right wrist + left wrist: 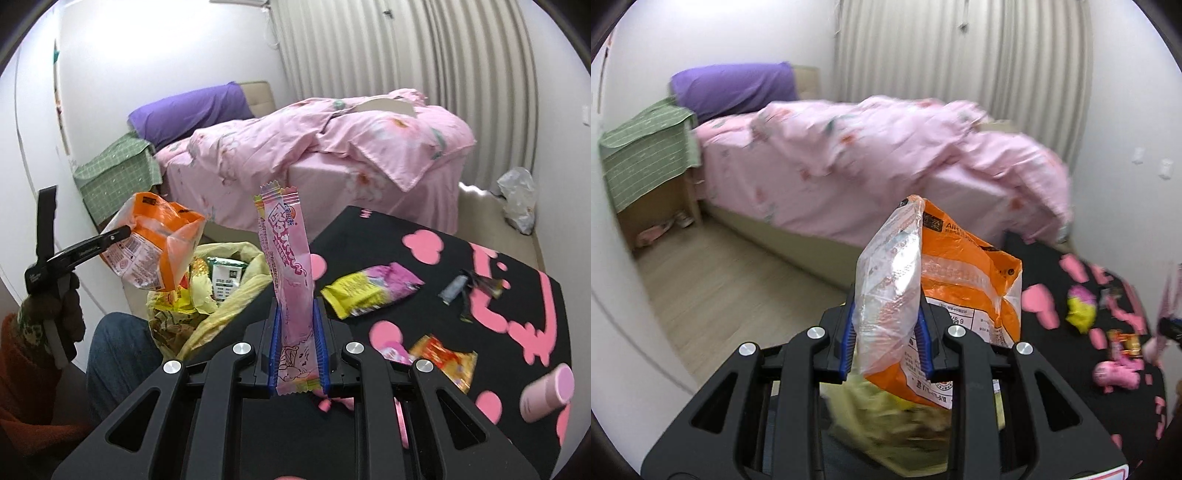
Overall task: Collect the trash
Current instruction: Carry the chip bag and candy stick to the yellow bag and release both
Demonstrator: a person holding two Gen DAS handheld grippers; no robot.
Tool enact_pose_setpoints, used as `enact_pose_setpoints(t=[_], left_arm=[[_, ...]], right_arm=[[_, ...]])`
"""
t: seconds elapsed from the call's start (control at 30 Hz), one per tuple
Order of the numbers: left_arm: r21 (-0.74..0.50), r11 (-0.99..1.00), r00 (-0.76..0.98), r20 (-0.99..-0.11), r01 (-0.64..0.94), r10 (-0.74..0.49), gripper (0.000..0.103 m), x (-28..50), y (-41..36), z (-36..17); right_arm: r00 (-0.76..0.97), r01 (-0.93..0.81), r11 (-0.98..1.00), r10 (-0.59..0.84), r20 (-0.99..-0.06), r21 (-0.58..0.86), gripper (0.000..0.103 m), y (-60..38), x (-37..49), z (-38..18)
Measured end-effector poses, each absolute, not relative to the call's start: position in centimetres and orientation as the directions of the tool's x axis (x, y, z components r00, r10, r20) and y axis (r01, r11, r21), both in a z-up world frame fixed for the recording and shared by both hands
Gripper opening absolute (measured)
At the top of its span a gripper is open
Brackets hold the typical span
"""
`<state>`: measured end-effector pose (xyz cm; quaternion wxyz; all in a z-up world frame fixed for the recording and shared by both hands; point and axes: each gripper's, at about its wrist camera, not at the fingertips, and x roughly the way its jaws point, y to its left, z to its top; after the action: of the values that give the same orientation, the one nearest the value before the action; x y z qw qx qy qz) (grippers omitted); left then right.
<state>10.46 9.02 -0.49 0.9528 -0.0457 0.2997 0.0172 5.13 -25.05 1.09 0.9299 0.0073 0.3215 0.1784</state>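
Note:
My left gripper [888,339] is shut on an orange and clear plastic bag [960,280], held in the air over a yellow trash bag [882,417] full of wrappers. From the right wrist view the same orange bag [155,243] hangs above the yellow trash bag [236,288], left of the table. My right gripper [298,347] is shut on a long pink wrapper [286,258] that stands upright between its blue pads. On the black table with pink shapes [517,288] lie a yellow and pink wrapper [369,291], an orange wrapper [447,358] and a small grey wrapper [456,286].
A pink cylinder [546,393] lies at the table's right edge. A bed with pink bedding [332,147] and a purple pillow [192,110] stands behind. A green-covered nightstand [646,155] is by the bed. A white plastic bag [517,199] lies on the floor. A person's knee [118,350] is beside the trash bag.

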Motion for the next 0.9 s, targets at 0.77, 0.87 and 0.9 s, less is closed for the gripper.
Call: enact_pose_setpoints(t=[0.77, 0.87, 0.9], left_arm=[[-0.267, 0.963, 0.539, -0.805, 0.043, -0.247, 0.012, 15.2, 8.6, -12.7], [-0.268, 0.963, 0.554, -0.799, 0.017, -0.232, 0.011, 15.0, 9.4, -12.4], [-0.274, 0.962, 0.556, -0.798, 0.007, -0.232, 0.011, 14.9, 9.7, -12.4]], right_arm=[[0.311, -0.632, 0.725, 0.559, -0.768, 0.272, 0.017, -9.0, 21.6, -6.0], [0.292, -0.654, 0.709, 0.559, -0.776, 0.265, 0.017, -7.5, 22.4, -6.0], [0.314, -0.650, 0.716, 0.559, -0.768, 0.255, 0.017, -7.3, 22.7, -5.5]])
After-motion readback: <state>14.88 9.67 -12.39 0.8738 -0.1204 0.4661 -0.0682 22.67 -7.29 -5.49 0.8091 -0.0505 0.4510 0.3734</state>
